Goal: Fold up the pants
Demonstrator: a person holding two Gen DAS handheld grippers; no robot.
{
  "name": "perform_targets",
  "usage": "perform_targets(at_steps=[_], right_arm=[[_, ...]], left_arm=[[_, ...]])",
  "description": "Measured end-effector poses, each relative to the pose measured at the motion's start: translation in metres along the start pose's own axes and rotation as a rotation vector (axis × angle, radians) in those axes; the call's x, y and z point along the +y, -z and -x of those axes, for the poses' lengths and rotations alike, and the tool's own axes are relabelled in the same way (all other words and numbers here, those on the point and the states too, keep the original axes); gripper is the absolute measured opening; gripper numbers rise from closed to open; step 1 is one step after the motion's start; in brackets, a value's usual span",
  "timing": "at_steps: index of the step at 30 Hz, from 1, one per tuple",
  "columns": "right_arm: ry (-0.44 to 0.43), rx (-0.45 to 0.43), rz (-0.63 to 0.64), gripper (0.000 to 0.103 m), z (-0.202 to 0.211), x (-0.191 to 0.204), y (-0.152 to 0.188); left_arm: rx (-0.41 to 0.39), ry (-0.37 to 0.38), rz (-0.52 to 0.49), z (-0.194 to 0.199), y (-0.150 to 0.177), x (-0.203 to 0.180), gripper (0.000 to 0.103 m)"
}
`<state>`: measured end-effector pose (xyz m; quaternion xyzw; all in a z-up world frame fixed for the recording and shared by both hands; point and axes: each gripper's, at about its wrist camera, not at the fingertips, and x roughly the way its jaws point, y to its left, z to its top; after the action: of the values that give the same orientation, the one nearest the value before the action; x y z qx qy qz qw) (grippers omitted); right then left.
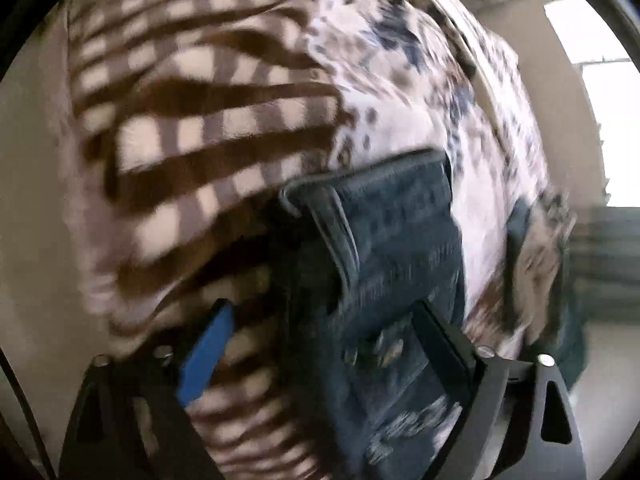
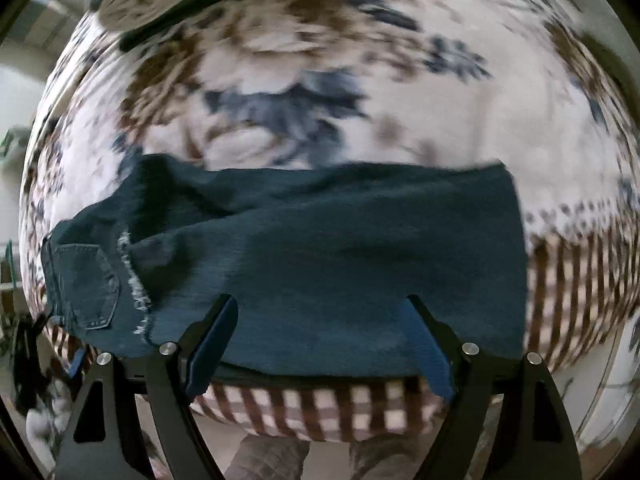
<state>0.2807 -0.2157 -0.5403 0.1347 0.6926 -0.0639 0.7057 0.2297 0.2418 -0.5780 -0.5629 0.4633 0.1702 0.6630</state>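
Pants: dark jeans [image 2: 304, 248] lie flat as a long band on the cover [image 2: 500, 112], folded lengthwise with legs stacked; a back pocket [image 2: 86, 284] and a frayed edge show at the end to the right gripper's left side, so that is likely the waist end.
Right gripper [image 2: 322, 320]: jaws spread wide, nothing between the pads; it hangs straight above the band's near edge, probably placed to come down for the next fold.
Left gripper [image 1: 324, 332]: jaws apart, jeans [image 1: 400, 240] just ahead and partly between the fingers; pads do not seem to press the cloth, though blur makes this uncertain.
Surface: cover is floral beyond the jeans, checked nearer the right gripper; it gives a soft, wide bed to fold on.
Stage: judged midway, a crosswise fold remaining.
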Motion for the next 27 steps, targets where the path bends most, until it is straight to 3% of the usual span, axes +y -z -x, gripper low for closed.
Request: perform_targets(at_steps=[1, 4, 6, 9, 12, 15, 17, 19, 22, 27], right_arm=[[0.006, 0.002, 0.019, 0.085, -0.001, 0.010, -0.001], [0.012, 0.016, 0.055, 0.085, -0.008, 0.028, -0.003], [0.016, 0.027, 0.067, 0.085, -0.011, 0.038, -0.005], [0.010, 0.044, 0.065, 0.085, -0.016, 0.048, -0.008], [-0.009, 0.057, 0.052, 0.085, -0.018, 0.050, -0.007], [-0.019, 0.060, 0.047, 0.085, -0.020, 0.050, -0.005], [-0.022, 0.062, 0.045, 0.085, -0.025, 0.052, -0.002], [-0.015, 0.059, 0.045, 0.085, -0.029, 0.050, 0.001], [0.003, 0.045, 0.040, 0.085, -0.036, 0.044, 0.004], [0.030, 0.029, 0.015, 0.085, -0.047, 0.025, 0.010]], left_arm=[[-0.004, 0.003, -0.001, -0.006, -0.001, 0.000, 0.054], [-0.012, 0.055, 0.044, -0.031, -0.008, 0.008, 0.050], [0.007, 0.117, 0.076, -0.038, -0.012, 0.020, 0.056], [0.017, 0.207, 0.084, -0.043, -0.015, 0.022, 0.078], [0.024, 0.194, 0.040, -0.038, -0.017, 0.017, 0.084], [0.022, 0.145, 0.023, -0.036, -0.018, 0.008, 0.083], [-0.006, 0.120, -0.007, -0.030, -0.018, -0.002, 0.063], [-0.035, 0.081, -0.099, -0.020, -0.013, -0.017, 0.035], [-0.092, 0.042, -0.215, -0.006, -0.003, -0.040, 0.028], [-0.176, 0.016, -0.339, 0.025, 0.018, -0.075, 0.026]])
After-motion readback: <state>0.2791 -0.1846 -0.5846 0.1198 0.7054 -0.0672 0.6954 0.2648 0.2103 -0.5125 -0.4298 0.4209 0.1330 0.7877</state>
